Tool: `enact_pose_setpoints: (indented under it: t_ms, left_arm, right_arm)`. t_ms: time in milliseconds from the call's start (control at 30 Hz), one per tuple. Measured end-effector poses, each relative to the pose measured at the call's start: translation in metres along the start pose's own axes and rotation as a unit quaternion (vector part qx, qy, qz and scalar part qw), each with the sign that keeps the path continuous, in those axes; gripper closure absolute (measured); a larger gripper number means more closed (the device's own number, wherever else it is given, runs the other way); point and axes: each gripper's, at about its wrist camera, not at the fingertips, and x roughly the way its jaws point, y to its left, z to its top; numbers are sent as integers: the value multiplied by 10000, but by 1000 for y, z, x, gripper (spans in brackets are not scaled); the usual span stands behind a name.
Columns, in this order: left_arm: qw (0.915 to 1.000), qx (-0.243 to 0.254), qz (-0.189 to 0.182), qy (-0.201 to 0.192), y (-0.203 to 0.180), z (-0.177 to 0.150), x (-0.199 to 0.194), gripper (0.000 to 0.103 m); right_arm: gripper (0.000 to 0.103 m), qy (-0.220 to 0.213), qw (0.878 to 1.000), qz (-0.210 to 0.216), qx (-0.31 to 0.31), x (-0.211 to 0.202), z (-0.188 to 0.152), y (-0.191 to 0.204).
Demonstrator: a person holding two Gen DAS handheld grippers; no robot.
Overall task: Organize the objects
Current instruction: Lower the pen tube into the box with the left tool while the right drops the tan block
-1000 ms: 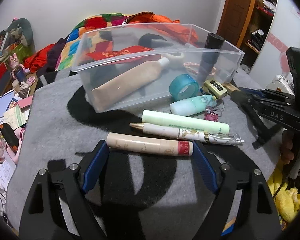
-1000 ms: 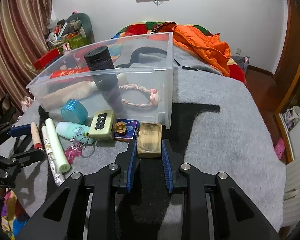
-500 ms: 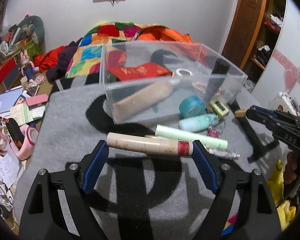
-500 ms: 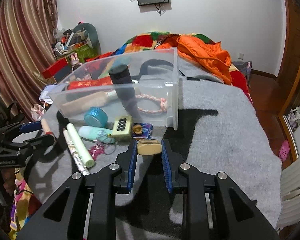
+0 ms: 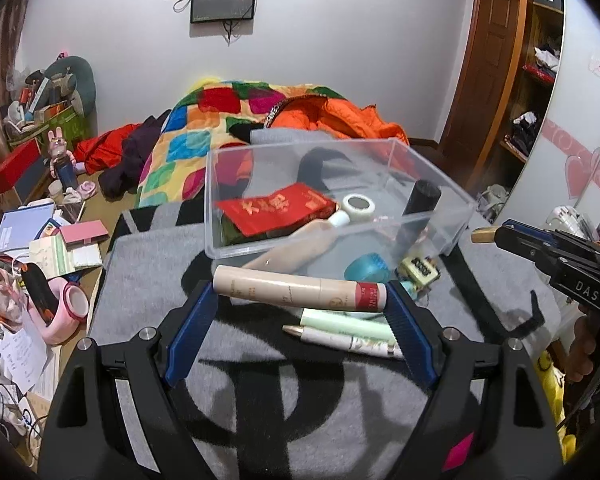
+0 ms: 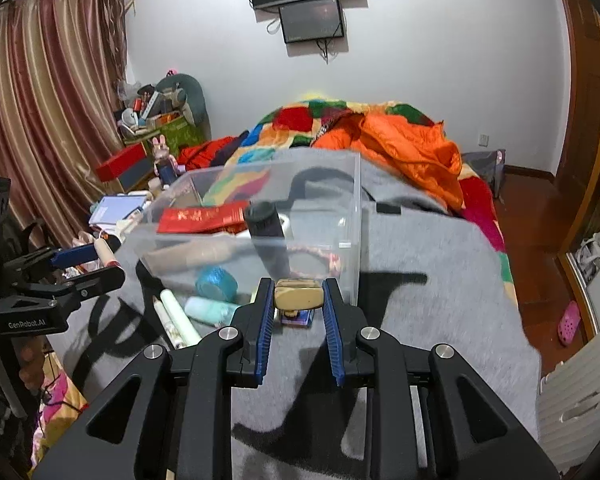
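Both grippers hang tilted downward over the grey blanket (image 5: 140,280), near the clear plastic bin (image 5: 440,184). The left gripper (image 5: 300,300) has its jaws spread wide, pinching a long beige tube with a red band (image 5: 296,288) end to end, clear of the blanket. The right gripper (image 6: 299,300) has its jaws nearly together, clamping a small tan wooden block (image 6: 299,295) in front of the bin.

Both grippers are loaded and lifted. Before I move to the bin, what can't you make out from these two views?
- Left wrist view: green tube and pen are partly hidden behind the left gripper and its beige tube.
- Right wrist view: small card is mostly covered by the wooden block in the right gripper.
- Right wrist view: items inside the clear bin are motion-blurred.
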Motion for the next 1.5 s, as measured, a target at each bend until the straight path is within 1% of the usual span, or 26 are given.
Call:
enact_pose_setpoints:
  t_ms: [300,500,733,900,967,1167,1367,1500]
  left_arm:
    - [9997,-22,44,-239,0,20,-4,19]
    - [9996,-90,98,-240,4,31,5,19]
    - [9998,-131,145,-55,3,38,29,19]
    - [9997,-174,108,109,5,40,48,19]
    - [9996,-161,152,161,6,41,53,19]
    - [9994,-233,142,223,10,43,62,19]
    - [9990,-313,88,295,13,45,70,19]
    - [9992,-278,98,283,14,45,72,19]
  right_arm:
    - [81,-305,9995,15,2,-4,23,0]
    - [81,-420,9991,40,28,1,36,-1]
    - [81,-263,9997,13,12,25,44,0]
    - [81,-115,9999,1,69,39,40,-4]
    - [81,-24,10000,-33,72,45,38,-5]
    - [81,143,9998,-29,151,58,36,-10]
    - [81,244,9997,4,97,67,38,-7]
    - [81,249,9996,40,145,68,38,-6]
